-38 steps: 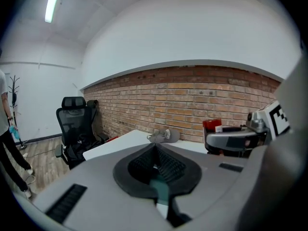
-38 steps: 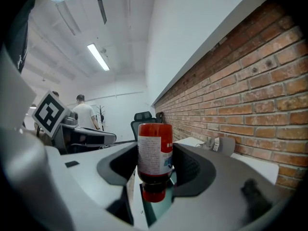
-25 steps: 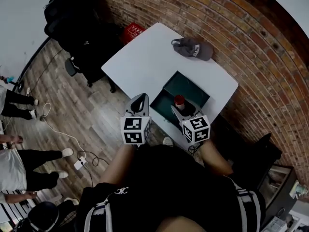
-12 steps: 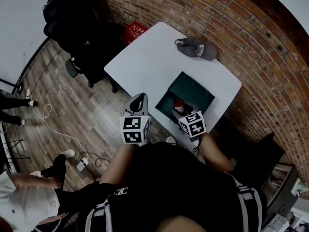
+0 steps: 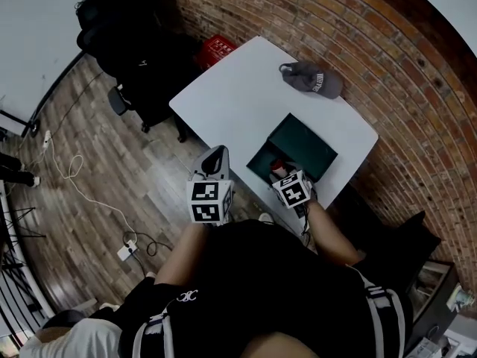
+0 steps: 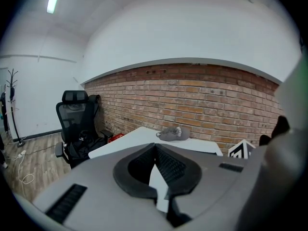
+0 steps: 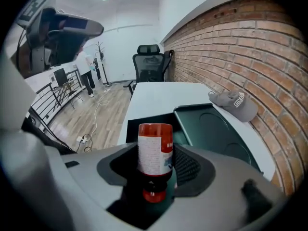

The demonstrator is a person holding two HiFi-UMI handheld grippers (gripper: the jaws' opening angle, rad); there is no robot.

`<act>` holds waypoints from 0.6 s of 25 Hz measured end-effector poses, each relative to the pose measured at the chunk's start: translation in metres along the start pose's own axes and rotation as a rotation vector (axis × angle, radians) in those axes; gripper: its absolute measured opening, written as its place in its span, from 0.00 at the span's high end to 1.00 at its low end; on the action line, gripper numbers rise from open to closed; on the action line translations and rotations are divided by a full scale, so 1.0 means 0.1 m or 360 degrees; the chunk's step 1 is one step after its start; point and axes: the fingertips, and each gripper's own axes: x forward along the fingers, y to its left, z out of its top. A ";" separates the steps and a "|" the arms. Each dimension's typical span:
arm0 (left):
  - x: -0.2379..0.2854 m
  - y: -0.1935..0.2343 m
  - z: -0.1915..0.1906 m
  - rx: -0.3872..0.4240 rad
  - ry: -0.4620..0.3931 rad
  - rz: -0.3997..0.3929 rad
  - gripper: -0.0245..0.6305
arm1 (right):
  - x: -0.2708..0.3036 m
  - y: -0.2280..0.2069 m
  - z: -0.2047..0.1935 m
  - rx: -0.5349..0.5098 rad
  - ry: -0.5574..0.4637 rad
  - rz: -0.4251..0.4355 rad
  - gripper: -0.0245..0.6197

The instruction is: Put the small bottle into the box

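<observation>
Small bottle point(image 7: 154, 146): red-orange body with a white printed label and a red cap. It is held upside down, cap toward the camera, between the pads of the right claw point(image 7: 156, 153), whose jaws stand wide and press on its sides. It hangs over the near, dark part of the box point(image 5: 298, 144); whether it touches the box floor cannot be told.

Box: dark green and open, with a panel bearing round recesses on its far side. It sits at the near edge of the surface point(image 5: 238, 88).

Left claw point(image 6: 155, 147): jaws closed tip to tip, nothing between them, held beside the surface's near edge.

Surface: white and rectangular, with a grey cap point(image 5: 313, 79) near its far corner.

Room: brick wall point(image 5: 387, 43), wood-plank floor point(image 5: 82, 192) with a white cable, black office chair point(image 6: 74, 119), red crate point(image 5: 220, 48).
</observation>
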 end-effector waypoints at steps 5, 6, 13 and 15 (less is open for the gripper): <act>-0.09 0.05 -0.06 -0.0006 0.0007 0.0038 0.94 | 0.10 -0.03 -0.10 -0.0062 0.0110 -0.0057 0.63; -0.10 0.07 -0.06 -0.0007 0.0006 0.0046 0.94 | 0.13 -0.03 -0.12 -0.0070 0.0130 -0.0067 0.63; -0.17 0.18 -0.08 -0.0017 0.0005 0.0073 0.94 | 0.30 -0.03 -0.26 -0.0065 0.0241 -0.0069 0.63; -0.17 0.20 -0.09 -0.0018 0.0010 0.0080 0.94 | 0.35 -0.04 -0.30 -0.0051 0.0270 -0.0053 0.63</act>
